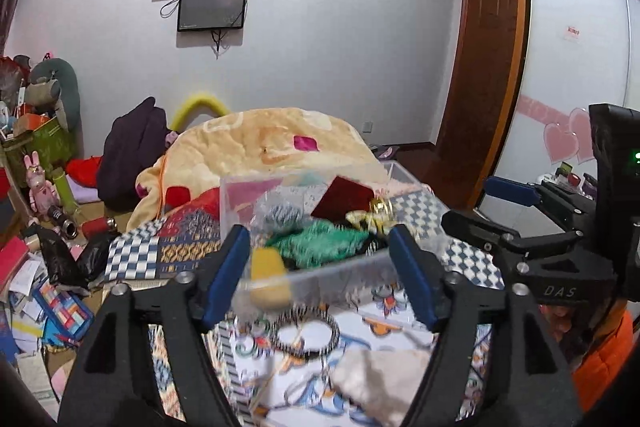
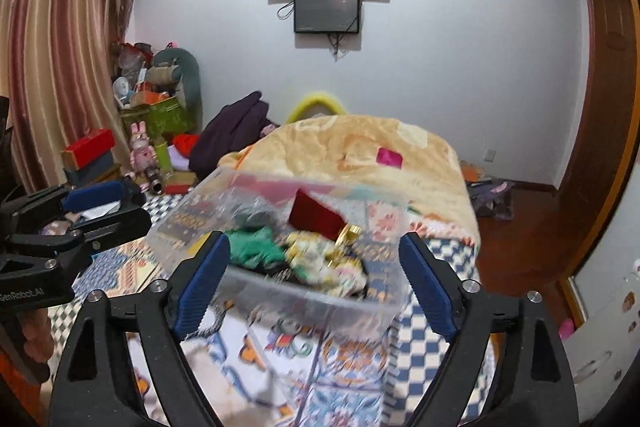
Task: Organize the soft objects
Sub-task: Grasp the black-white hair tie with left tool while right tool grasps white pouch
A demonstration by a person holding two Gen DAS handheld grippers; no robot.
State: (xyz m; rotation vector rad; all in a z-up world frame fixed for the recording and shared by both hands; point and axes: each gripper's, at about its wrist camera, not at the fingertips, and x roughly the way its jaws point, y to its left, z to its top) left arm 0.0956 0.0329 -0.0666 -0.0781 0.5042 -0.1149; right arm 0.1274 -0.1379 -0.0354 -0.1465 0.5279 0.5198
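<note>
Both grippers, left [image 1: 318, 277] and right [image 2: 314, 285], gape wide and hold nothing; clear bin [image 2: 280, 291] of soft items sits mid-frame.
We flag the striped hairband [image 1: 304, 335] at lower centre: closing low could snag the patterned cover [image 1: 384, 311].

Clear bin [image 2: 280, 291] & contents motion-blurred; cream cloth [image 1: 380, 379] cut off by btm edge.
</note>
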